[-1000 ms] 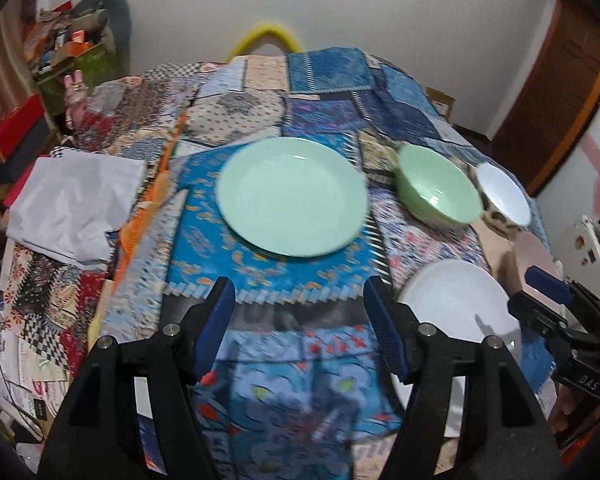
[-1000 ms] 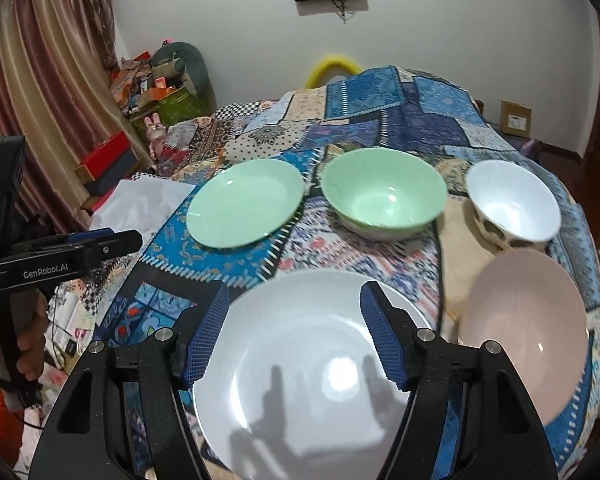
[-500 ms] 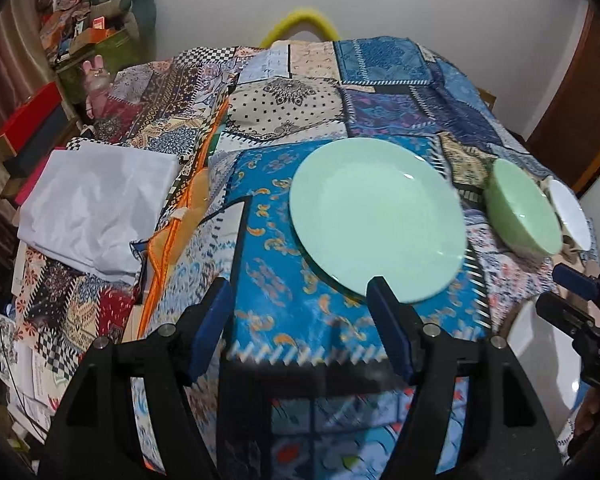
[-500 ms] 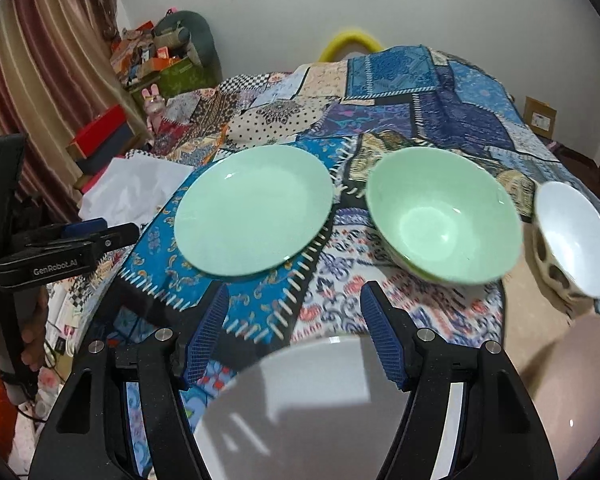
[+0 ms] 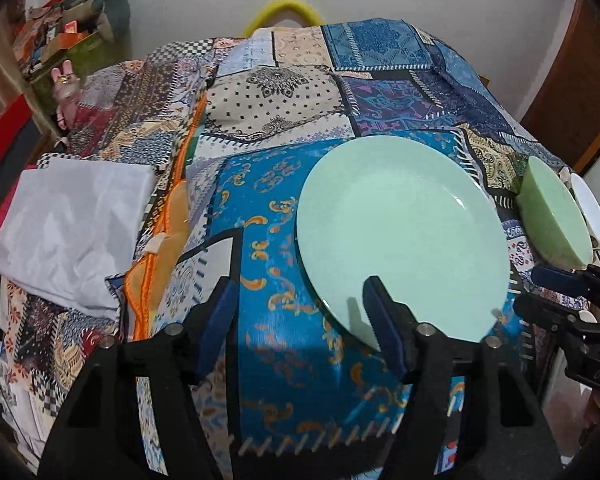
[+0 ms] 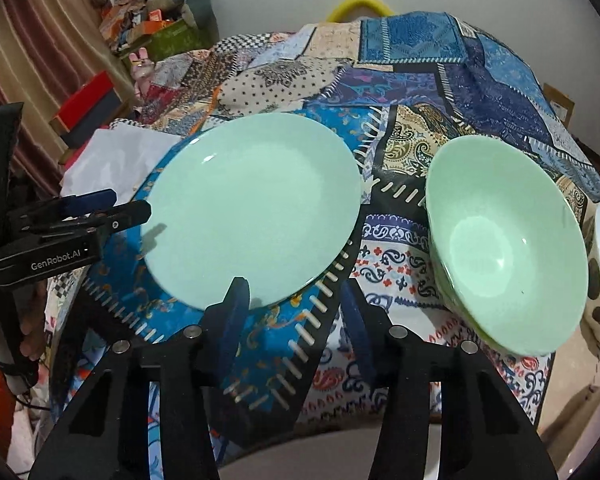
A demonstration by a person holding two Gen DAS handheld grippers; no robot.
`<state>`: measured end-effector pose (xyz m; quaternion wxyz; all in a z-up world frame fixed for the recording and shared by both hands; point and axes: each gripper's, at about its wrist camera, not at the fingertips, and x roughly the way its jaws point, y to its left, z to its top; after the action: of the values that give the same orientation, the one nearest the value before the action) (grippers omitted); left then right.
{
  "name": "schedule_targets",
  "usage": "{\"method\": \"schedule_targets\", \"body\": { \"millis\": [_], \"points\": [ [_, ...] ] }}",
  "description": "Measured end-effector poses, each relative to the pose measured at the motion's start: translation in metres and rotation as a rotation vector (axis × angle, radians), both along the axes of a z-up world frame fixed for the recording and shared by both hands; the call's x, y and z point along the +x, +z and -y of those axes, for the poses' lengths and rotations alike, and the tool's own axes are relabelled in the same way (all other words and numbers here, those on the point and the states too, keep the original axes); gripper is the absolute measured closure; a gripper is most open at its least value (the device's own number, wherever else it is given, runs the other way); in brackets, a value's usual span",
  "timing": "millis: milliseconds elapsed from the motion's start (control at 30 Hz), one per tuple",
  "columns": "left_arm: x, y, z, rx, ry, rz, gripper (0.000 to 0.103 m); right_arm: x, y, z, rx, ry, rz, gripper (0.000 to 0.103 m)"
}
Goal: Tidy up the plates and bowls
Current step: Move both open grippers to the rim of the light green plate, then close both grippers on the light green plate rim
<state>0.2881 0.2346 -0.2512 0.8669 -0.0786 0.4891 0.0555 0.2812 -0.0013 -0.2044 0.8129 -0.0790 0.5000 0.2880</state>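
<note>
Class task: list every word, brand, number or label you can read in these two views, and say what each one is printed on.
"GenRobot.AI": white print on the black body of the left gripper, seen in the right wrist view.
"DAS": partial lettering, cut off at the edge, on the body of the right gripper, seen in the left wrist view.
Boxes on the far shelf: too small and blurred to read.

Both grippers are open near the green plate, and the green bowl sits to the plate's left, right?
Not quite. The green bowl sits to the right of the green plate, as the right wrist view shows. The left gripper and right gripper are open near the plate.

Green bowl (image 6: pixel 508 240) crowds plate (image 6: pixel 251 208) right; cloth (image 5: pixel 271 264) left open.
</note>
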Motion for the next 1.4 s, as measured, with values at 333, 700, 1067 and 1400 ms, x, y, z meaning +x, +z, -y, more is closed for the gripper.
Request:
{"method": "schedule_targets", "body": {
  "millis": [333,700,1067,1400],
  "points": [
    [0.024,-0.016,-0.002,-0.031,-0.048,-0.017,0.064,0.017,-0.012,-0.009,-0.017,-0.013,-0.051,0.071],
    [0.010,-0.016,0.005,-0.048,-0.073,-0.018,0.077,0.016,-0.013,-0.007,-0.013,-0.019,-0.067,0.078],
    [-0.057,-0.007,0.008,-0.065,-0.045,-0.064,0.076,-0.013,-0.010,-0.011,-0.004,0.089,-0.094,0.078],
    [-0.081,-0.011,0.002,-0.104,-0.009,-0.075,0.076,-0.010,-0.017,-0.018,-0.004,0.132,-0.116,0.078]
  ]
}}
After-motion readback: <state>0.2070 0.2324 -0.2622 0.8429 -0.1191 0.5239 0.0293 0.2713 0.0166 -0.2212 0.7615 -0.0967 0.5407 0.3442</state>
